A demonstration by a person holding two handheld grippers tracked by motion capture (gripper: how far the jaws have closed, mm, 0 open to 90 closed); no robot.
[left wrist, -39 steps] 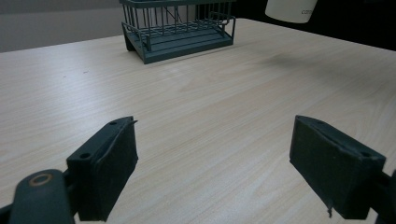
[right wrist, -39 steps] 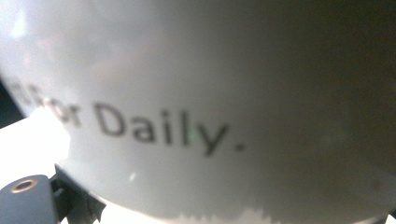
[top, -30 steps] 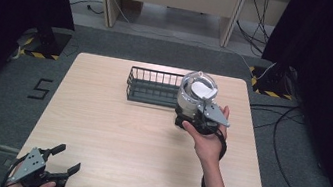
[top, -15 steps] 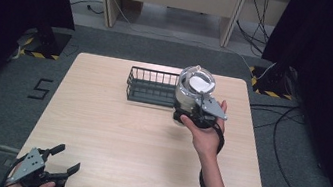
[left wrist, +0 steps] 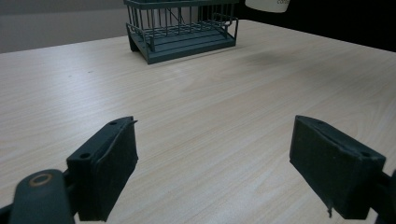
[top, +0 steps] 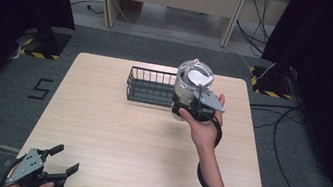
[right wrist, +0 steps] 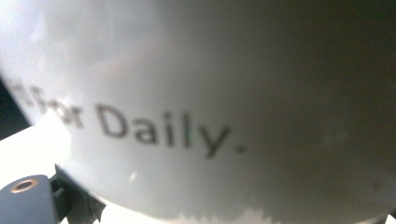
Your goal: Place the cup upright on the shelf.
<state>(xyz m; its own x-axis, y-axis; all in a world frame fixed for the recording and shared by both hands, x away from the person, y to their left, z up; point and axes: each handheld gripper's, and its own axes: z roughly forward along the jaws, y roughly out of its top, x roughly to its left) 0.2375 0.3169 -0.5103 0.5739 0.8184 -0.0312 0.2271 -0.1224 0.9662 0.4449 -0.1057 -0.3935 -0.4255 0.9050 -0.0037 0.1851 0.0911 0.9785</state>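
A white cup [top: 193,80] with dark lettering is held up off the table, tilted so that its mouth faces up toward the high view. My right gripper [top: 196,107] is shut on its lower side, at the right end of the dark wire basket [top: 149,86]. In the right gripper view the cup's wall [right wrist: 210,93] reads "For Daily." right in front of the camera, and one jaw peeks out at the bottom left. My left gripper [top: 61,160] hovers open and holding nothing at the table's near left corner. Its own view [left wrist: 212,158] looks over the wood to the basket [left wrist: 180,28] and the cup's base [left wrist: 267,4].
The wire basket stands at the back middle of the wooden table [top: 123,132]. Dark curtains flank the table on both sides. Cables lie on the floor [top: 282,117] to the right, and desk legs stand behind.
My right hand has carried the cup a little up and left, toward the basket's right end. The left gripper has stayed where it was.
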